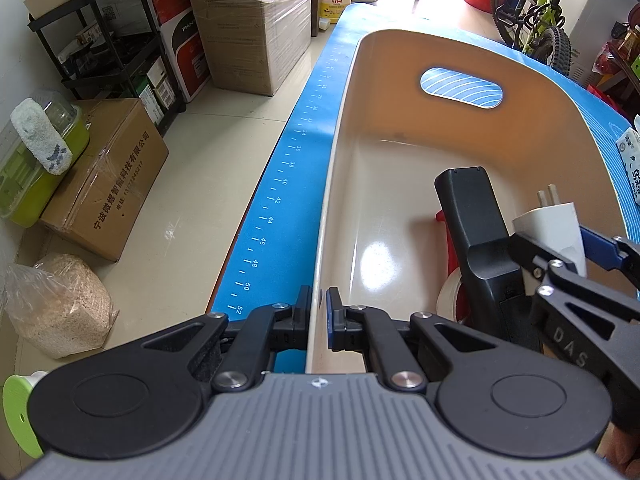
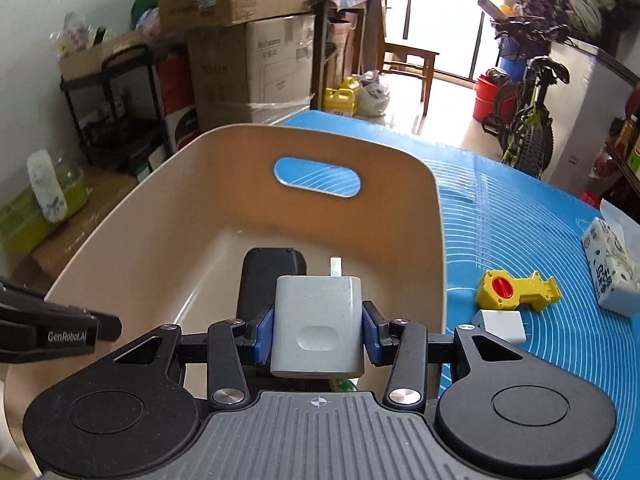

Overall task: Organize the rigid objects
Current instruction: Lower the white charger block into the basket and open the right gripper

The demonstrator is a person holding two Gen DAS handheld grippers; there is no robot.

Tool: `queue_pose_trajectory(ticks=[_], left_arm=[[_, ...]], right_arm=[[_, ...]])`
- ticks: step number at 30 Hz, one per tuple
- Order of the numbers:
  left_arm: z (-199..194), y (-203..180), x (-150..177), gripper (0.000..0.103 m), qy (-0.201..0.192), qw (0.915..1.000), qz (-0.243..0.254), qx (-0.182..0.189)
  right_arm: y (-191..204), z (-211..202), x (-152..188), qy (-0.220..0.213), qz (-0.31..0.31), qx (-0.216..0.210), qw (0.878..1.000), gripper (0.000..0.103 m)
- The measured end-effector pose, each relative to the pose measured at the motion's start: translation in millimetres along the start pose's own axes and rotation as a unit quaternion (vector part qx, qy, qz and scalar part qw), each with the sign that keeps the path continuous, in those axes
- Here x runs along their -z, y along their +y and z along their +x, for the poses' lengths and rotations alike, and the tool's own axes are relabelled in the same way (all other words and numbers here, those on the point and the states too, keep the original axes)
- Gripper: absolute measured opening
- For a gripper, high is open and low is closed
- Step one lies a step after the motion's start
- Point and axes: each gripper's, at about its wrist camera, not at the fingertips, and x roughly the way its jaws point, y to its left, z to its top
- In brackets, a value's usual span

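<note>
A beige plastic bin (image 1: 340,168) with a handle slot stands on the blue mat (image 1: 280,208). My left gripper (image 1: 319,312) is shut on the bin's left wall near its rim. My right gripper (image 2: 318,334) is shut on a white wall charger (image 2: 318,328), prongs forward, held over the bin (image 2: 440,240); the charger also shows in the left wrist view (image 1: 554,228). Inside the bin lie a black device (image 1: 476,232) and a red and white object (image 1: 450,292), partly hidden.
On the mat right of the bin lie a yellow toy part with a red knob (image 2: 516,288), a second white charger (image 2: 500,324) and a tissue pack (image 2: 610,268). Cardboard boxes (image 1: 248,20), a black shelf and a bicycle (image 1: 540,20) stand around the table.
</note>
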Motion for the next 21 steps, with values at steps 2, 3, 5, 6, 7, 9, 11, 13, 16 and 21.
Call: queue_pose_trajectory(ticks=[2, 3, 5, 6, 7, 9, 11, 13, 16, 21], left_arm=[[0.0, 0.0, 0.0, 0.008, 0.0, 1.0, 0.0, 0.0], [0.0, 0.0, 0.0, 0.008, 0.0, 1.0, 0.0, 0.0], [0.0, 0.0, 0.0, 0.008, 0.0, 1.0, 0.0, 0.0], [0.0, 0.1, 0.0, 0.008, 0.0, 1.0, 0.0, 0.0], [0.0, 0.0, -0.1, 0.008, 0.0, 1.0, 0.0, 0.0], [0.0, 0.0, 0.0, 0.008, 0.0, 1.0, 0.0, 0.0], [0.0, 0.2, 0.0, 0.008, 0.0, 1.0, 0.0, 0.0], [0.0, 0.0, 0.0, 0.008, 0.0, 1.0, 0.0, 0.001], [0.4, -0.3, -0.4, 0.008, 0.0, 1.0, 0.0, 0.0], [0.8, -0.9, -0.9, 0.008, 0.0, 1.0, 0.001, -0.001]], right_arm=[[3.3, 1.3, -0.6, 0.007, -0.015, 0.007, 1.0, 0.051], [4.7, 2.0, -0.6, 0.008, -0.02, 0.011, 1.0, 0.051], [5.4, 1.8, 0.0, 0.008, -0.024, 0.011, 1.0, 0.051], [5.5, 1.6, 0.0, 0.008, -0.025, 0.011, 1.0, 0.051], [5.5, 1.4, 0.2, 0.008, -0.026, 0.01, 1.0, 0.051], [6.0, 0.9, 0.5, 0.007, -0.03, 0.011, 0.999, 0.051], [8.9, 0.7, 1.7, 0.005, -0.039, 0.011, 0.999, 0.051], [12.6, -1.2, 3.7, 0.0, -0.047, 0.008, 0.999, 0.051], [18.2, -0.7, 3.5, 0.004, -0.065, 0.003, 0.998, 0.051], [25.7, 1.5, 0.3, 0.021, -0.091, -0.011, 0.996, 0.051]])
